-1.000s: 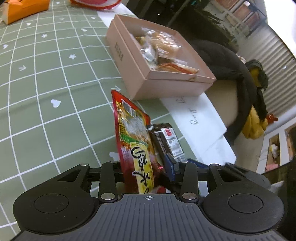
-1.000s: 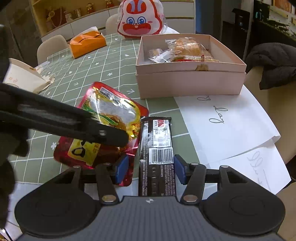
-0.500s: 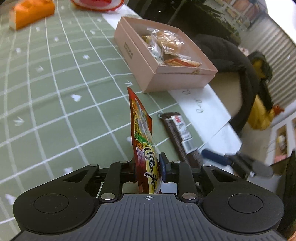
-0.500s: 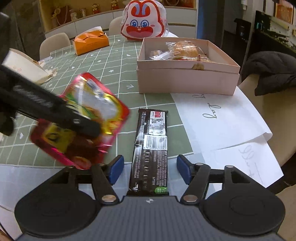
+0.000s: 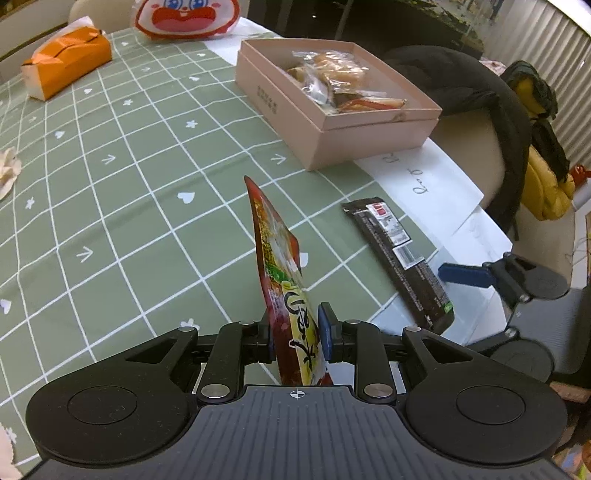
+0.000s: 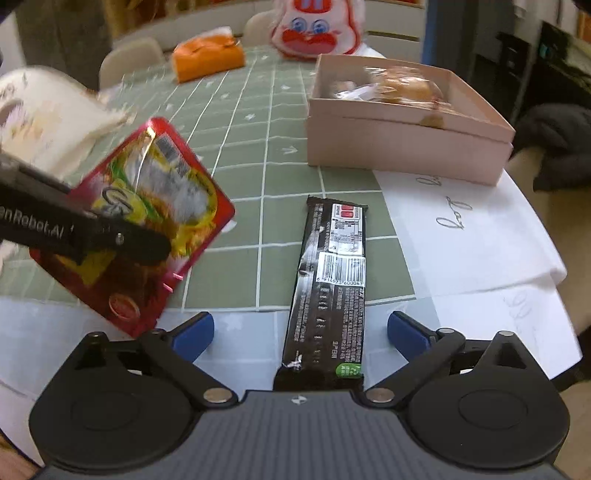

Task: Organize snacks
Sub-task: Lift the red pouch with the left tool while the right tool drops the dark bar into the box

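My left gripper (image 5: pixel 297 328) is shut on a red and yellow snack packet (image 5: pixel 277 258), which it holds edge-up above the green checked tablecloth. In the right wrist view that packet (image 6: pixel 147 206) hangs at the left under a black finger (image 6: pixel 110 236). A black snack bar (image 6: pixel 332 273) lies flat on the table between the jaws of my right gripper (image 6: pixel 301 328). These jaws are opening wide, and the pads stand clear of the bar. The pink box (image 5: pixel 332 140) behind holds several wrapped snacks.
White paper sheets (image 5: pixel 424 173) lie at the table's right edge by the box. An orange tissue box (image 5: pixel 66 66) and a red-and-white bunny bag (image 5: pixel 184 18) sit at the far side. A dark jacket (image 5: pixel 480 99) drapes a chair beyond the edge.
The left jaws closed on the red packet and lifted it off the table, away from the bar. The right jaws spread much wider around the bar, which still lies on the table.
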The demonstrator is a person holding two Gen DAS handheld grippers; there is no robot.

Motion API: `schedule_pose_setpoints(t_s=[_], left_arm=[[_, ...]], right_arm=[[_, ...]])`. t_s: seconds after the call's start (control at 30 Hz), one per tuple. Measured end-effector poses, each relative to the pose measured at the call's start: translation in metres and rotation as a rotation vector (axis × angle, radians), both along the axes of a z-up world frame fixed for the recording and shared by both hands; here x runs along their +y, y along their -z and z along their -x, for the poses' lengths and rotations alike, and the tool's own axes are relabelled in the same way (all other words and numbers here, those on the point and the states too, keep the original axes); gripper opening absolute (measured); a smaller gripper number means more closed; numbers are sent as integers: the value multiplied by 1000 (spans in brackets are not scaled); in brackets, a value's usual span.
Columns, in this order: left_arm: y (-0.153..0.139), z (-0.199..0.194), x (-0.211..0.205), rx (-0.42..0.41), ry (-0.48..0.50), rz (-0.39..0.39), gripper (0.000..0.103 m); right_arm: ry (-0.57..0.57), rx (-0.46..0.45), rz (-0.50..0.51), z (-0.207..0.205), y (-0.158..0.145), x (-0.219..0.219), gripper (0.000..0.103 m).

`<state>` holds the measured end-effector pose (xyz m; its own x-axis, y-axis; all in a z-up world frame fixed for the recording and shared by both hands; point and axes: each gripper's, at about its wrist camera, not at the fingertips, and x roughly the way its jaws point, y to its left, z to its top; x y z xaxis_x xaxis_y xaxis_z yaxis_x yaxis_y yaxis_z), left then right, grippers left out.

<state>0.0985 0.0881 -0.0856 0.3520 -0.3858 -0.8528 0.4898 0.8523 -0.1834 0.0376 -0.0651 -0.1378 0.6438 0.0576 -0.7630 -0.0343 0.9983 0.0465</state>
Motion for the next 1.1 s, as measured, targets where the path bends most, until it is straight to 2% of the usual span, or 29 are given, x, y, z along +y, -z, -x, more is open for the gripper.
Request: schedule_pose_setpoints(t_s=[0.17, 0.33, 0.4, 0.5, 0.67, 0.97, 1.0, 1.03, 1.07, 1.1], left_arm=[[2, -3, 6, 26, -19, 32, 27], [3, -3, 10, 37, -29, 49, 27], [3, -1, 10, 38, -26, 49, 26], [2, -1, 9, 40, -23, 52, 26], [1, 0, 3, 46, -4, 52, 26], [-2, 1, -14, 56, 45, 58, 24], [-2, 1, -17, 57, 51, 62, 24], [-3, 1, -19, 57, 57, 64, 24], [-4, 1, -21, 57, 64, 66, 24], [-4, 1, -24, 57, 70, 66, 24]], right_arm=[[75, -18, -58, -7, -7, -16, 73], [75, -5, -4, -19, -10, -16, 47], [53, -2, -1, -19, -11, -13, 41], [55, 3, 5, -20, -13, -12, 41], [86, -6, -48, -13, -21, -24, 41], [154, -58, -71, 2, -45, -48, 40], [161, -61, -77, 3, -47, -51, 39], [168, -66, -80, 5, -49, -53, 24], [171, -67, -85, 6, -51, -55, 17], [171, -68, -96, 7, -53, -57, 16]])
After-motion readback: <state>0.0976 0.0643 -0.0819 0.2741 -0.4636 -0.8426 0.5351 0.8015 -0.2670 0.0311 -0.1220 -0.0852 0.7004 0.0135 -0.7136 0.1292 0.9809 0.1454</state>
